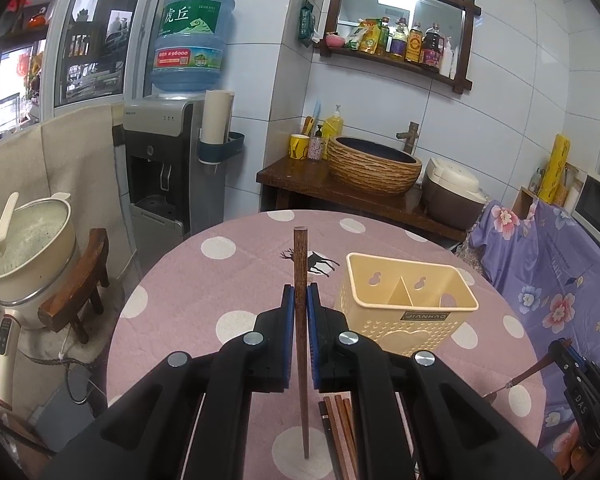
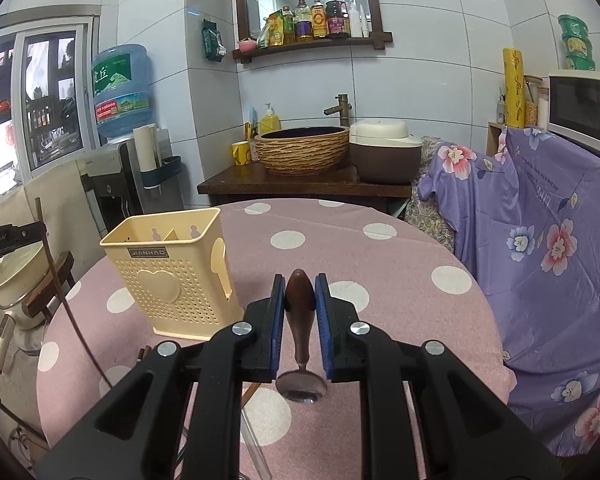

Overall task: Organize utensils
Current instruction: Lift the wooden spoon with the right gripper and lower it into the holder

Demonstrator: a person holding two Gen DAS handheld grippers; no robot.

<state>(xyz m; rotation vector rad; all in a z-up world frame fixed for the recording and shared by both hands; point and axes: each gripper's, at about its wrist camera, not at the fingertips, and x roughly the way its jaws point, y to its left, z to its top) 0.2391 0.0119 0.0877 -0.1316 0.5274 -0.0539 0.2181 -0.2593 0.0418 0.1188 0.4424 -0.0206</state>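
Chopstick (image 1: 300, 320) of dark wood, light, stiff, slim, apt to pivot if pinched off-centre; clamped near mid-length in left gripper (image 1: 300, 300), thick end up and away, tip low over polka-dot tablecloth (image 1: 172, 300). Spoon (image 2: 300, 320), wooden handle, steel bowl, bowl-heavy and slick at the metal; gripped by the handle in right gripper (image 2: 300, 300), bowl hanging toward camera. Both grippers tilted slightly downward, near cream utensil holder (image 1: 408, 300), its compartments apparently empty. More chopsticks (image 1: 336, 420) flat on the cloth.
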